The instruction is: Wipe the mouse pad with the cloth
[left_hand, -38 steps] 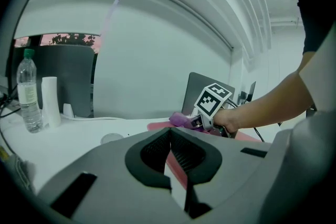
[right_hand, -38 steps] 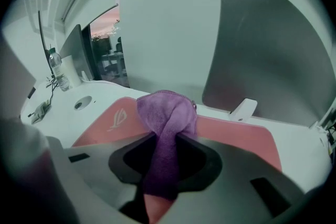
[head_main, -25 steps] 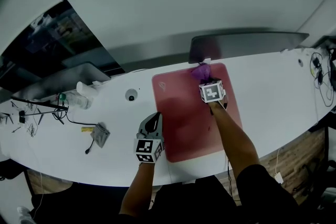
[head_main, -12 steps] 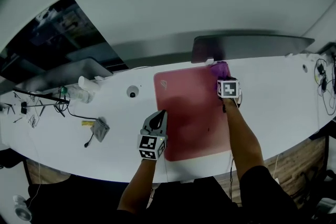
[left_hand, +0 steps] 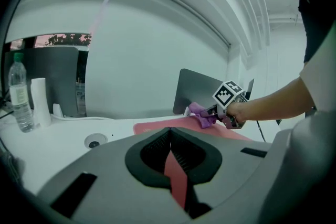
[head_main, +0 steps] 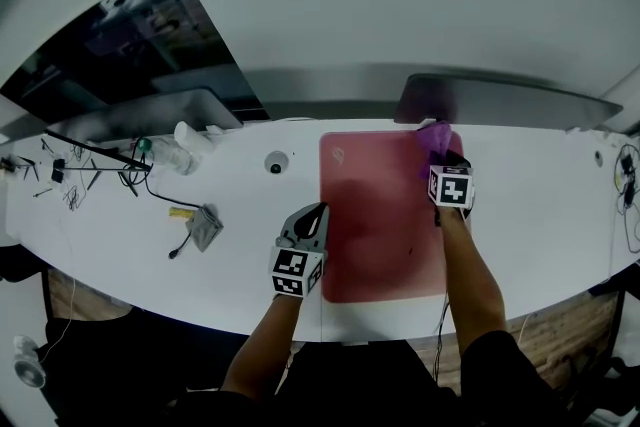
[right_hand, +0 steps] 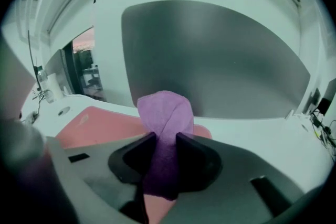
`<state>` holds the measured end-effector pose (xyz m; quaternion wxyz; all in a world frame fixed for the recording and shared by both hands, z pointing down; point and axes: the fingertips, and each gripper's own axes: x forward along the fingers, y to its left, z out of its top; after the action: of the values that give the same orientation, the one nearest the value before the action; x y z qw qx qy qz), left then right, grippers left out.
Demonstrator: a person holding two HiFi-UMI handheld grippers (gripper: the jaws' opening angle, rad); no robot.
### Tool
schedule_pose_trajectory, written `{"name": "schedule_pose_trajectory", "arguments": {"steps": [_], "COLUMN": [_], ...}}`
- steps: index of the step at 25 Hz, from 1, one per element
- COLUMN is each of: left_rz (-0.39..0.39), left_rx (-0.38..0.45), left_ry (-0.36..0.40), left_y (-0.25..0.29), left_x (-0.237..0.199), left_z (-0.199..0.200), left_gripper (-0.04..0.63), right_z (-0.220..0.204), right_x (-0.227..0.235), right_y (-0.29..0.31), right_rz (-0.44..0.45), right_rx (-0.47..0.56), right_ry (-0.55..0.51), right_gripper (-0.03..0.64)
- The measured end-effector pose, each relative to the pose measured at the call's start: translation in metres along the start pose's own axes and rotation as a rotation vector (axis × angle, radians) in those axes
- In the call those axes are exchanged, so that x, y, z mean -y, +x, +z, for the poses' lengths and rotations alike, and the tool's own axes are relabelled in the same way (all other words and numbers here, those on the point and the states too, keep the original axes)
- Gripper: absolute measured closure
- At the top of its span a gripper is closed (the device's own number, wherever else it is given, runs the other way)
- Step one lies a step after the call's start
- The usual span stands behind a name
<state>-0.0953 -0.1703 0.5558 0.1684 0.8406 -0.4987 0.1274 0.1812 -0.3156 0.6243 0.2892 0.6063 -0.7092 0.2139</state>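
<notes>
The red mouse pad [head_main: 375, 225] lies on the white desk [head_main: 520, 215]. My right gripper [head_main: 438, 153] is shut on the purple cloth [head_main: 437, 136] at the pad's far right corner. In the right gripper view the cloth [right_hand: 166, 113] stands bunched up between the jaws, above the pad [right_hand: 94, 126]. My left gripper [head_main: 316, 213] is shut and sits at the pad's left edge. Between its jaws the left gripper view shows only a sliver of the pad [left_hand: 173, 176]. Farther off in that view are the cloth [left_hand: 198, 112] and the right gripper [left_hand: 211, 113].
A grey panel [head_main: 500, 100] stands right behind the pad's far edge. A round desk grommet [head_main: 276, 162], a clear bottle [head_main: 190, 137], a small grey device with a cable [head_main: 205, 227] and tangled wires [head_main: 60, 180] lie to the left. The desk's front edge is close to me.
My right gripper has carried the cloth rightwards along the pad's far edge to its right corner. The left gripper has stayed at the pad's left edge. The head view has shifted.
</notes>
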Motion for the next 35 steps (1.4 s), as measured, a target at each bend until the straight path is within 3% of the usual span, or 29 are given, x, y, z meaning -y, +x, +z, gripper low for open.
{"name": "schedule_pose_trajectory", "arguments": {"steps": [9,18,26,35], "left_rz": [0.022,0.092,0.112,0.105], "left_rx": [0.046,0.041,0.038,0.022], "left_ry": [-0.063,-0.076,-0.094,-0.082], "left_y": [-0.019,-0.053,-0.072,-0.071], "left_x": [-0.018,-0.053,-0.077,-0.079], "left_z": [0.012,0.001,-0.006,-0.012], "left_gripper": [0.574,0.574,0.574,0.574], "right_z": [0.016,-0.003,-0.035,-0.041], "right_x": [-0.14,-0.25,-0.286,-0.277], "right_y": [-0.03,-0.029,-0.016,-0.012], "right_rz": [0.224,0.358,0.348,0.307], "right_rx": [0.047,-0.014,-0.105,-0.129], "right_ry": [-0.108,-0.164,-0.234,-0.237], "right_gripper": [0.491,0.489,0.489,0.491]}}
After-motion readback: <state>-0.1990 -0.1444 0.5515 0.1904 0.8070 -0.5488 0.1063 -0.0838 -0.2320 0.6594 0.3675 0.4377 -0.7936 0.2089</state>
